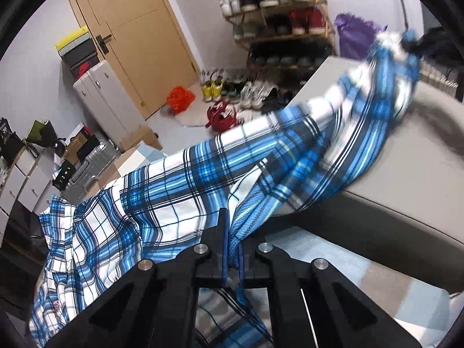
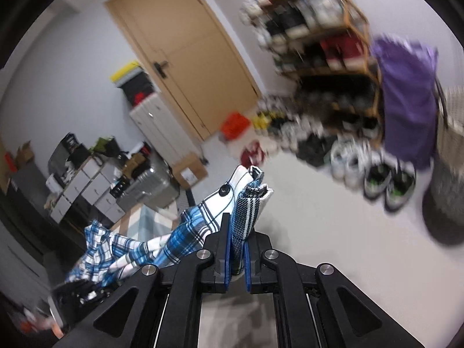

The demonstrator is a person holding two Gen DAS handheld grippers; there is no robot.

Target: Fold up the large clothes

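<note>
1. The left gripper [image 1: 232, 249] is pinching a narrow fold of the plaid shirt [image 1: 179, 191] between its blue pads [image 1: 224, 258], with the jaws pressed nearly together on the cloth
2. The right gripper [image 2: 237, 249] is clamping a thicker bunched edge of the same shirt [image 2: 249, 203], its jaws standing slightly apart around the wad, and a dark button [image 2: 223, 190] is showing just beyond its tips
3. From the left gripper the shirt is stretching ahead and to the right as one long band, running up to the right gripper [image 1: 417, 43] at its far end
4. Part of that band is lying over the grey sofa [image 1: 406, 168] to the right of the left gripper, while the rest is hanging loose to its left
5. From the right gripper the cloth is trailing down and to the left
</note>
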